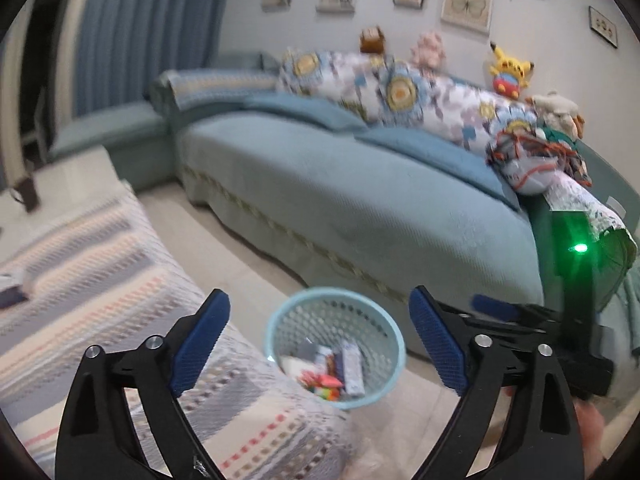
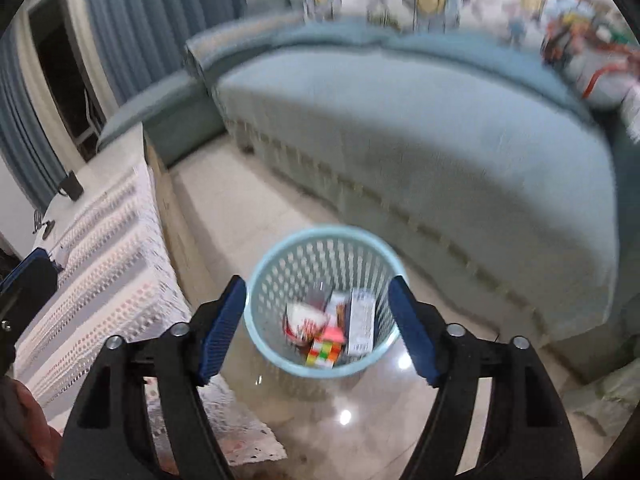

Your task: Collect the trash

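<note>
A light-blue perforated waste basket stands on the pale floor between the table and the sofa. Inside lie several pieces of trash: small boxes, a pink wrapper and a colourful cube. My left gripper hovers above and in front of the basket, open, nothing between its blue pads. In the right wrist view the basket sits directly below my right gripper, which is open and empty over the trash. The right gripper's body with a green light shows at the left view's right side.
A long teal sofa with patterned cushions and plush toys runs behind the basket. A table under a striped cloth is on the left, close to the basket. Blue curtains hang at the back left.
</note>
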Tool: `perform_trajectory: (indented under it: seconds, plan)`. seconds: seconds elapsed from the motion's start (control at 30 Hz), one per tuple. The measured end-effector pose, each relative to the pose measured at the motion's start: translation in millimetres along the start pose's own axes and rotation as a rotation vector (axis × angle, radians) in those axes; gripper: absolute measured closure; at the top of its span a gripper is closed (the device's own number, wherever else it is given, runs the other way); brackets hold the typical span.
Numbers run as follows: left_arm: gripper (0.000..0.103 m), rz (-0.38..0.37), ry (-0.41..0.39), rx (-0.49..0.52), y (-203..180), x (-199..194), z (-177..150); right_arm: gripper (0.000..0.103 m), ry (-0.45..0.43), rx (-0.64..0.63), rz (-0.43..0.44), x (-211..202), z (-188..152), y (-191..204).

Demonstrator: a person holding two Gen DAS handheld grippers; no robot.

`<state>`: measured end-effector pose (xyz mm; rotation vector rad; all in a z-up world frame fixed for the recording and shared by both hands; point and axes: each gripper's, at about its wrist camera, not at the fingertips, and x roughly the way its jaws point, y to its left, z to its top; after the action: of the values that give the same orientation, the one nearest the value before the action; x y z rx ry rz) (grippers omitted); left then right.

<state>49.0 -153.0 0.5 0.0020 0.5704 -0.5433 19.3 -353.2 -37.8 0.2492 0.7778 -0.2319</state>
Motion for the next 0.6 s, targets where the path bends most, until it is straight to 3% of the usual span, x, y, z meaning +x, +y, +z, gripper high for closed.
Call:
perform_trajectory:
  seconds: [0.17,0.33,0.6]
  plan:
    - [0.008,0.114,-0.107,0.001,2,-34,-16,0.03,-0.175,-0.014,-0.032,-41,-17,21]
    - [0.008,0.176,-0.126,0.02,5,-36,-25,0.03,-0.265,-0.039,-0.06,-49,-28,36]
    - [0.008,0.211,-0.13,0.037,4,-38,-29,0.03,-0.367,-0.075,-0.128,-62,-48,52]
